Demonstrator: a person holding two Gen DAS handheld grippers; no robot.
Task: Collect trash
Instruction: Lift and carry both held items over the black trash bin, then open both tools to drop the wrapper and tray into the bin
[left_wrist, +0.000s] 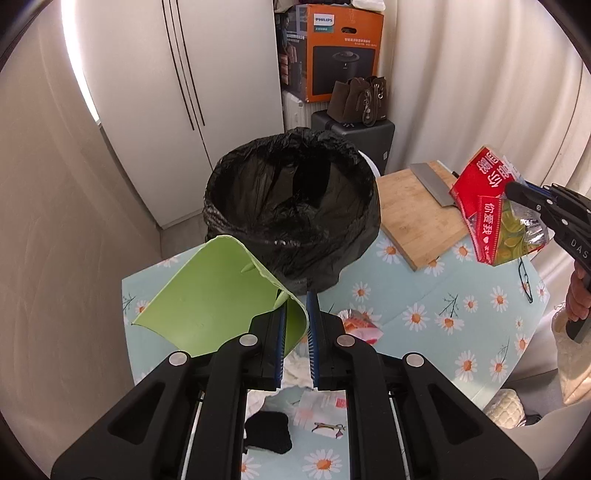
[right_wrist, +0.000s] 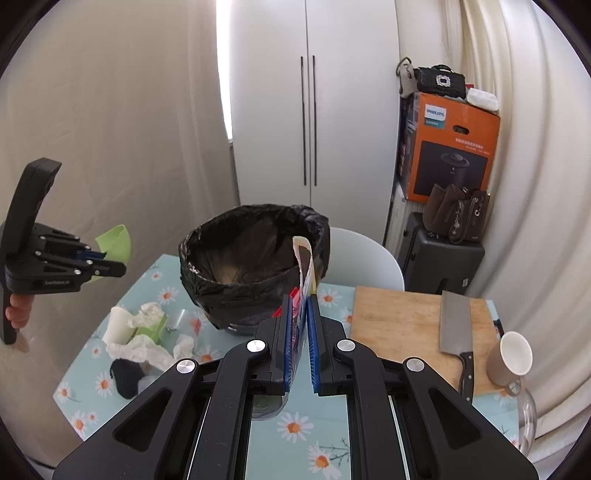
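Green, thin plastic: the left gripper (left_wrist: 295, 314) is pinching a curled sheet (left_wrist: 218, 302) by its edge, above the table (left_wrist: 424, 295), just short of the bin (left_wrist: 291, 206). The sheet is looking light and springy, so an edge grip should suffice. The right gripper (right_wrist: 298, 314) is clamping a red snack bag (left_wrist: 491, 210) near its mouth, beside the bin. The bag is looking crinkly, slippery and nearly weightless; a firm pinch on a flattened part should be preventing slip.

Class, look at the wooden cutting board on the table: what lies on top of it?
A cleaver lies flat on the cutting board, handle toward the camera. In the left wrist view, the red snack bag covers part of the blade.
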